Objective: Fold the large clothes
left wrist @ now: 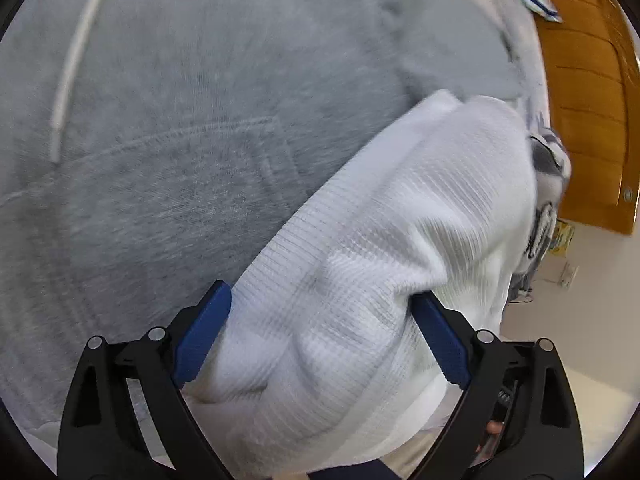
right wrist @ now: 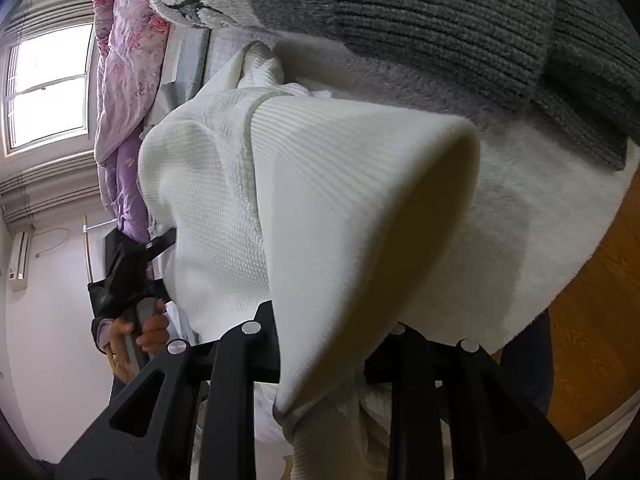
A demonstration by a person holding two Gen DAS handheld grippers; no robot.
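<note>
The blue fingers (left wrist: 204, 332) of the left gripper (left wrist: 320, 336) are standing wide apart, and a thick bunch of the white sweater (left wrist: 360, 264) is sitting between them, so they are hugging the cloth loosely, not pinching it flat. On the other side, the right gripper (right wrist: 324, 344) is carrying a fold of the same white sweater (right wrist: 328, 216), but the cloth is draping right over its tips, so I cannot tell if those fingers are open or closed. The sweater is hanging in the air between the two tools, probably so it can be stretched out and laid down neatly. Just behind it a gray hoodie (left wrist: 180, 128) with a white drawstring (left wrist: 76, 60) is lying spread out, and a dark gray knit sweater (right wrist: 420, 12) is resting on a fuzzy pale blanket (right wrist: 528, 240). Farther off, a purple flowered quilt (right wrist: 124, 88) is piled up near the window (right wrist: 48, 84).
</note>
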